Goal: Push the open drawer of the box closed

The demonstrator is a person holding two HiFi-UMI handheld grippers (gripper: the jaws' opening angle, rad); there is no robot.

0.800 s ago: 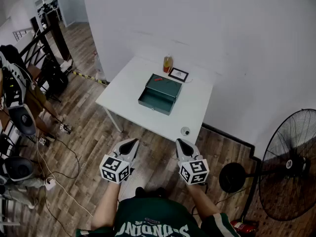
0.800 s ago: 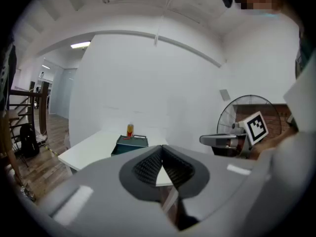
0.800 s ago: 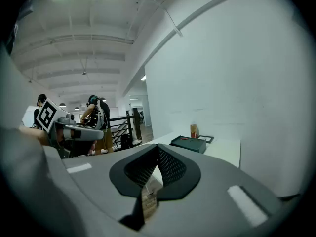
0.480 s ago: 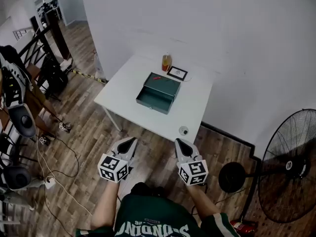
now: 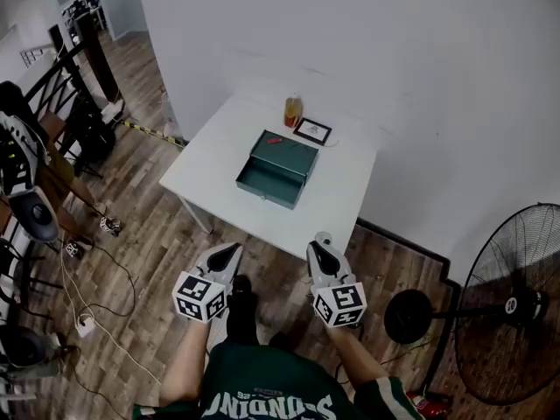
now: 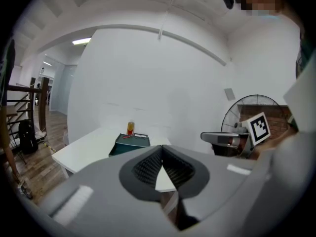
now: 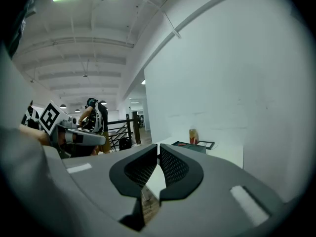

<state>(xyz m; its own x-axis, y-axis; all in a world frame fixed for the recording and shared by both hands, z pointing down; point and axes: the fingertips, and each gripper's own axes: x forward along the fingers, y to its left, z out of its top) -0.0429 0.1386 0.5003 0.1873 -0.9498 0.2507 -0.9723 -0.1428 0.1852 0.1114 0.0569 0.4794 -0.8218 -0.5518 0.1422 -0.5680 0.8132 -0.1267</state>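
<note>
A dark green box [image 5: 278, 169] sits in the middle of a white table [image 5: 206, 169], its drawer [image 5: 265, 186] pulled out toward me. In the head view both grippers hang over the wooden floor in front of the table, well short of the box. My left gripper [image 5: 229, 252] is shut with nothing in it. My right gripper [image 5: 317, 250] is shut too, and empty. The box [image 6: 129, 143] shows far ahead past my left gripper [image 6: 161, 147], and the box [image 7: 190, 146] shows small beyond my right gripper [image 7: 158, 145].
An orange bottle [image 5: 292, 111] and a small framed picture [image 5: 313, 131] stand behind the box near the wall. A small round object [image 5: 325, 236] lies at the table's near right corner. A floor fan [image 5: 512, 304] stands right. Railing, bags and cables crowd the left floor.
The table has drifted slightly left and nearer in the head view as the person steps forward. A foot now shows below the grippers. Both grippers stay shut.
</note>
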